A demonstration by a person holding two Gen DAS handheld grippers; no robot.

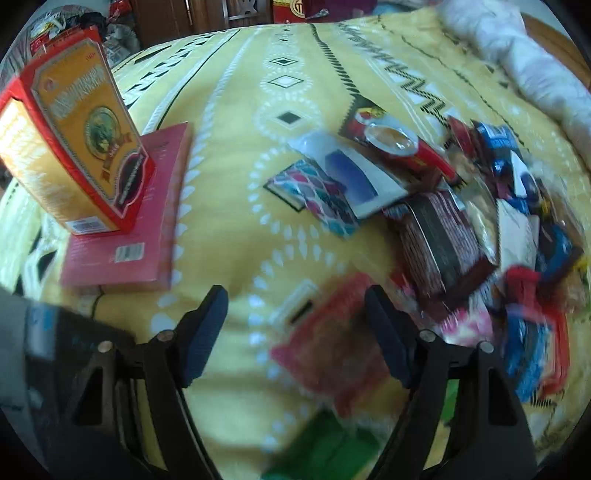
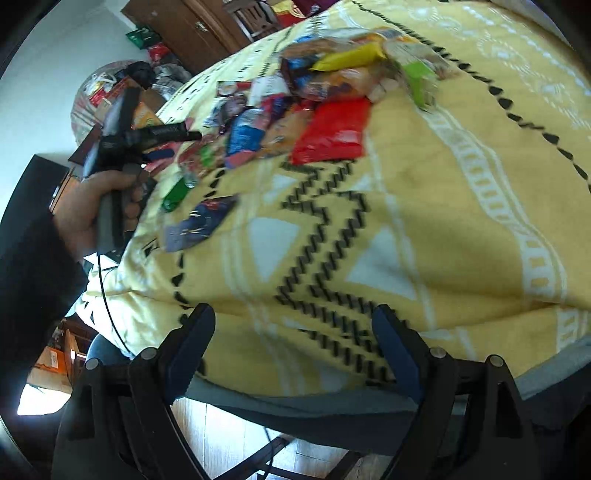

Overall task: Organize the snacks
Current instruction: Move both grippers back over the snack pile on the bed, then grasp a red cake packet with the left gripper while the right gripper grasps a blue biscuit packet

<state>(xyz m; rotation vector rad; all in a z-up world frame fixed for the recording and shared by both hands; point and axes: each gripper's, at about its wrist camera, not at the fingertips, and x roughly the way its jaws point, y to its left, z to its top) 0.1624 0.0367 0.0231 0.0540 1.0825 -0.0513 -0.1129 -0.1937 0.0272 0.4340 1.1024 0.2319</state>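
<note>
A heap of snack packets (image 1: pixel 491 229) lies on a yellow patterned blanket (image 1: pixel 236 155), at the right in the left wrist view. My left gripper (image 1: pixel 295 314) is open and empty, just above a blurred red snack packet (image 1: pixel 332 343). A green packet (image 1: pixel 325 446) lies nearer to me. In the right wrist view the heap (image 2: pixel 295 99) is far off at the top, with a red packet (image 2: pixel 334 133) at its near edge. My right gripper (image 2: pixel 293 332) is open and empty over the blanket's near edge. The left gripper (image 2: pixel 177 136), held in a hand, shows at the left.
An orange and red box (image 1: pixel 74 147) stands on a pink book (image 1: pixel 136 221) at the left. A dark brown box (image 1: pixel 443 240) and a patterned book (image 1: pixel 317 195) lie by the heap. A white quilt (image 1: pixel 517 62) is at the far right. Wooden furniture (image 2: pixel 192 29) stands beyond the bed.
</note>
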